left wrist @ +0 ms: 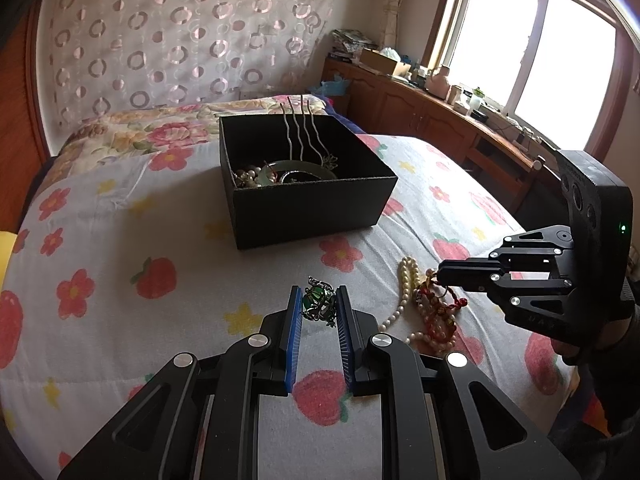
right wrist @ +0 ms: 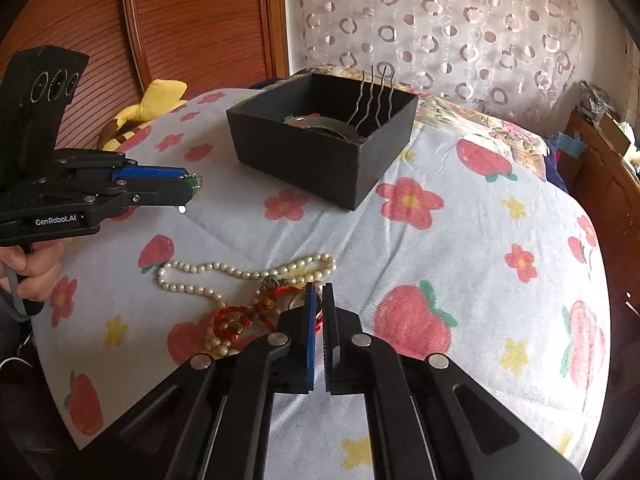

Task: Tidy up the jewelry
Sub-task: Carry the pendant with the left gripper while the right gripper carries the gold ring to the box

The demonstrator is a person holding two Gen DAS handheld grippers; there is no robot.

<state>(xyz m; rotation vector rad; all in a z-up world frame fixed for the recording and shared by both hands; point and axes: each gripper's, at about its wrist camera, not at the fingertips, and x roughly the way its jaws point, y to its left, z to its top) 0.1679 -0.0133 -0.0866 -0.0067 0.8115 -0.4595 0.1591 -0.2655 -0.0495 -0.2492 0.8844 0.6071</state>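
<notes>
A black open box (left wrist: 308, 204) (right wrist: 304, 160) stands on the flowered bedspread and holds wavy metal hairpins (left wrist: 300, 132), a pale green bangle (left wrist: 304, 168) and beads. My left gripper (left wrist: 318, 300) (right wrist: 194, 184) is shut on a green-stoned metal ornament (left wrist: 318, 302), held above the bed in front of the box. A white pearl necklace (left wrist: 408, 280) (right wrist: 192, 270) lies tangled with a red cord bracelet with small bells (left wrist: 438, 316) (right wrist: 240, 318). My right gripper (right wrist: 319, 294) (left wrist: 438, 276) is down on that tangle, its blue pads shut on a strand of the red cord.
A yellow plush toy (right wrist: 160, 96) lies by the wooden headboard (right wrist: 192, 20). A wooden cabinet (left wrist: 420, 104) loaded with clutter runs under the window, right of the bed. A hand (right wrist: 28, 272) grips the left tool. The bed drops away at its right edge.
</notes>
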